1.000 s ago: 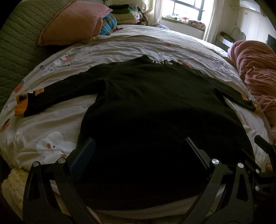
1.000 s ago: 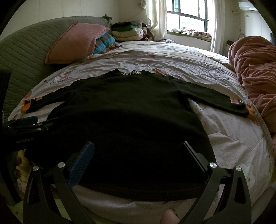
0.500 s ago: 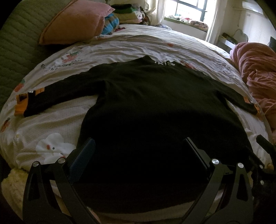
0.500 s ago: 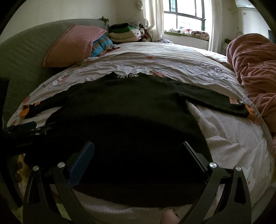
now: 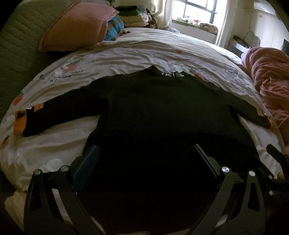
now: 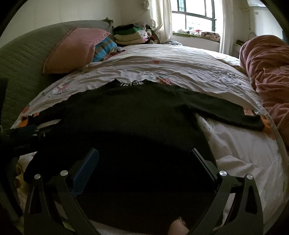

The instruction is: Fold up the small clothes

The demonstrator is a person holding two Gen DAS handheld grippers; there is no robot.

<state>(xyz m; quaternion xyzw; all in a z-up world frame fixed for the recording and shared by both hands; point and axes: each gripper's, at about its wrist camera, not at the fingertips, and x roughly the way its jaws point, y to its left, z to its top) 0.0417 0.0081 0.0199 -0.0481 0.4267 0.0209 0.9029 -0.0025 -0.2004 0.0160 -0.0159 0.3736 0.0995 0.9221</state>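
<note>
At the bed's left edge a green quilted headboard (image 5: 16, 54) rises, with a pink pillow (image 5: 75, 29) leaning on it and a striped blue cloth (image 5: 113, 27) tucked just beside the pillow; a stack of folded clothes (image 6: 128, 35) sits toward the far left corner. The bed (image 5: 144, 52) is covered by a pale printed sheet, and on it the black long-sleeved top (image 5: 159, 117) lies flat with both sleeves spread, its collar with white lettering toward the far edge and its hem toward the near edge. The left sleeve ends near the bed's left edge over an orange printed patch; the right sleeve reaches toward the right edge. The left gripper (image 5: 146, 162) hangs over the lower left part of the top near the hem, jaws spread wide, nothing between them. The right gripper (image 6: 144, 164) hangs over the lower right part of the top, jaws likewise spread wide and empty; whether either set of fingertips touches the cloth cannot be told. A pink rumpled blanket (image 6: 267, 72) is heaped along the bed's right edge, below a bright window (image 6: 195, 16).
</note>
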